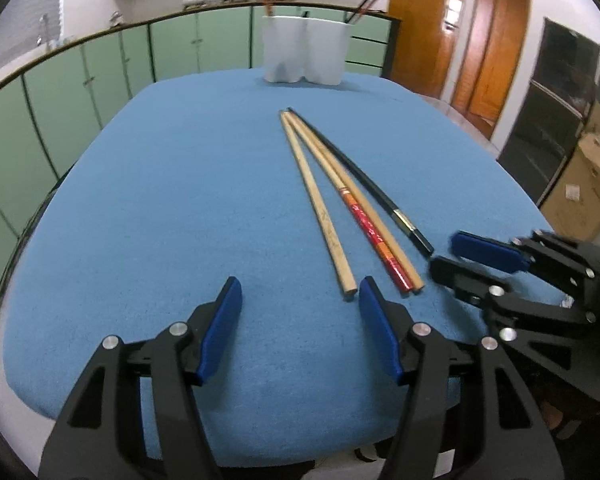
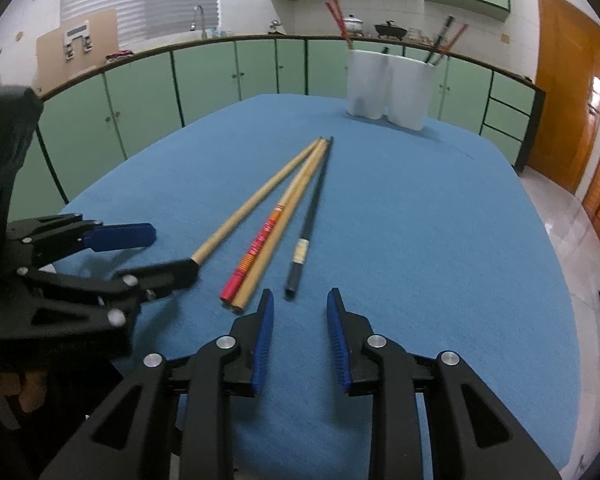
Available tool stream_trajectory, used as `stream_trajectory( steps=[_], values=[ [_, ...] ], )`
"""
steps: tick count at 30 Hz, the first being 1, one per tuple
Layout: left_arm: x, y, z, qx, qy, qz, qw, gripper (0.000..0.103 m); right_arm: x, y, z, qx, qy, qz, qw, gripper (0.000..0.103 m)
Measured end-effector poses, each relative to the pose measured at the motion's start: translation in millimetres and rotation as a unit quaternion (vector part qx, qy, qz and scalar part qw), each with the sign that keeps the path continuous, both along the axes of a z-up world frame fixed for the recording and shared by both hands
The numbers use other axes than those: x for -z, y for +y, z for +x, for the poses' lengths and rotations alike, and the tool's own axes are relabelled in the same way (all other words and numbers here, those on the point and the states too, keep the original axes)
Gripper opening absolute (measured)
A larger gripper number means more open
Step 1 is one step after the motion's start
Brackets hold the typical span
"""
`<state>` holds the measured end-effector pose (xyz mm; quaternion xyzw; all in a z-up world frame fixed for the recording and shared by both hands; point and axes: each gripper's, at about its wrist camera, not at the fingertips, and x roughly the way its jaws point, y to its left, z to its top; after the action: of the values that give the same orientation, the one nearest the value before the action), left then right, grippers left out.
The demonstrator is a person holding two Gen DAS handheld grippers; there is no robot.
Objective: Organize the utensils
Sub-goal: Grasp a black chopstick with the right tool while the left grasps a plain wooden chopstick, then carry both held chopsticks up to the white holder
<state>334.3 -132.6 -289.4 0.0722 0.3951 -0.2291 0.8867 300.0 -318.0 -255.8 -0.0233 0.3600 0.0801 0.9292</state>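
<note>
Left gripper gapes empty over the blue cloth, with the chopsticks fanned just ahead; two white holders stand at the far edge before green cabinets. The right gripper is blurred.

From the right wrist view, the right gripper is parted and empty behind the chopsticks. Bare cloth stretches rightward.

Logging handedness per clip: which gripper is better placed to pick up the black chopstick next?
Probably right. The right gripper is open with the black chopstick ending just ahead of its gap. The left gripper is open too, but lines up with the plain wooden chopstick.
</note>
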Motion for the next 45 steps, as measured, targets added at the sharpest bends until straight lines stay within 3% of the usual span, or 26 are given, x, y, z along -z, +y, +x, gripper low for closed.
stream_trajectory(
  steps=[3,5,6,8,11,17,24,28,31,35,45],
  values=[
    [2,-4,4,0.000,-0.010,0.006,0.9999,0.059,3,4,7,0.001,-0.007,-0.007,1.000,0.027],
    [3,-5,7,-0.008,-0.017,0.007,0.9998,0.045,4,5,12,0.002,-0.011,-0.013,1.000,0.025],
    [3,-4,8,-0.013,-0.018,0.006,0.9997,0.041,4,5,15,0.006,-0.012,-0.015,1.000,0.018],
    [3,0,14,-0.029,-0.018,-0.002,0.9994,0.019,4,3,17,0.019,-0.016,-0.026,0.999,0.008],
    [3,6,17,-0.053,-0.019,-0.006,0.9984,0.008,5,-6,15,0.047,-0.020,-0.028,0.998,0.007],
    [2,21,9,-0.090,-0.024,-0.002,0.9957,0.008,6,-26,2,0.110,-0.018,-0.015,0.994,0.007],
    [0,26,7,-0.066,-0.016,-0.002,0.9977,0.016,7,-22,-9,0.088,-0.030,-0.027,0.995,0.008],
    [-1,29,9,-0.057,-0.006,-0.022,0.9981,0.006,6,-22,-7,0.083,-0.029,-0.030,0.996,0.007],
    [-9,33,7,-0.060,-0.005,-0.031,0.9977,0.006,-5,-24,-13,0.087,-0.034,-0.018,0.995,0.007],
    [-38,42,-1,-0.065,-0.016,-0.053,0.9963,0.006,-36,-27,-27,0.087,-0.058,-0.006,0.995,0.007],
    [-140,60,-6,-0.059,-0.091,-0.086,0.9903,0.006,-137,-33,-32,0.070,-0.099,0.012,0.993,0.006]
  ],
)
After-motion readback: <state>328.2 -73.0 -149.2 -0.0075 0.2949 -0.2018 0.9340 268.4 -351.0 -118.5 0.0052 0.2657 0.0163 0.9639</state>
